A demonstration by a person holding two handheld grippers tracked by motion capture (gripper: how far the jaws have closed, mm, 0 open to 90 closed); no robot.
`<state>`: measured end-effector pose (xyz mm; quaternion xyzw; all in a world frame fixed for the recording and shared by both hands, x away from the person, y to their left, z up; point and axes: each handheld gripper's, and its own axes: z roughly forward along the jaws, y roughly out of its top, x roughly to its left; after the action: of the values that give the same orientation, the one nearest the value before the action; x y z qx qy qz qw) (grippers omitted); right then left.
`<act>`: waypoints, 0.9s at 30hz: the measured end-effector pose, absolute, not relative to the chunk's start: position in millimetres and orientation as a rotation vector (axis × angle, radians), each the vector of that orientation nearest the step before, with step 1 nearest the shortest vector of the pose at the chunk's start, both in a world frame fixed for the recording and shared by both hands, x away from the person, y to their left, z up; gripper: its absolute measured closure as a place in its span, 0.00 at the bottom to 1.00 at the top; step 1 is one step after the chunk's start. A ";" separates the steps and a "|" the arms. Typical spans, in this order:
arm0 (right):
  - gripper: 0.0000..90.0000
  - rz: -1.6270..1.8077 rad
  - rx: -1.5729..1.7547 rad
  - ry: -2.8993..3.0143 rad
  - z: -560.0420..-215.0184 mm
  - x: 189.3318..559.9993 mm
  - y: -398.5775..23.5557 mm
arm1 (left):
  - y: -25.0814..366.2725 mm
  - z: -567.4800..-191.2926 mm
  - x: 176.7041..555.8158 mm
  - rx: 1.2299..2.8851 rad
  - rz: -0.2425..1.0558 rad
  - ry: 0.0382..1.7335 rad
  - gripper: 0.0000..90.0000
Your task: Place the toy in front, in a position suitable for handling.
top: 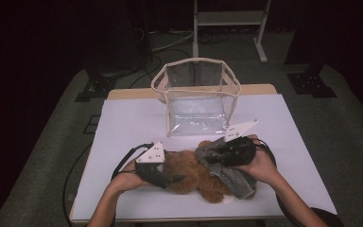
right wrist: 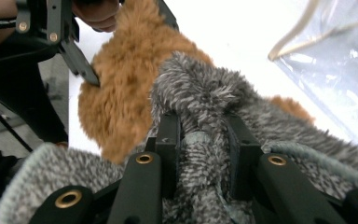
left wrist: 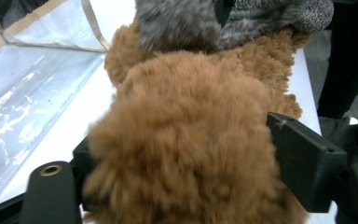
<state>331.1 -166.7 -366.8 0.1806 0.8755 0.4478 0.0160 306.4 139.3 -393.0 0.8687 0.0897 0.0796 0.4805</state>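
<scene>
**On the white surface: plush bear, dressing under way**

On the white-covered surface, near my edge, lies one brown fluffy plush bear, well short of the clear plastic bag with beige trim standing open behind it. My left tongs straddle the bear's body, pads against the fur. My right tongs are narrow, pinching the grey knitted garment, bunched at the bear's upper part. I judge: garment partly on; pulling down and bagging remain.
</scene>
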 end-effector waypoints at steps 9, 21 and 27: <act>0.78 1.442 0.661 2.722 -377.2 337.5 -190.1 | 158.3 -416.0 315.6 2.129 0.098 0.261 0.14; 0.78 1.475 0.672 2.726 -375.8 333.6 -190.2 | 147.5 -426.7 321.5 2.043 0.010 0.297 0.21; 0.77 1.453 0.578 2.686 -346.2 332.5 -175.0 | 136.4 -415.6 320.2 2.031 0.061 0.263 0.25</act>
<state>332.5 -175.0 -346.2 0.1858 0.8641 0.4674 0.0168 320.2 136.4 -415.6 0.8469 0.1098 0.0255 0.5196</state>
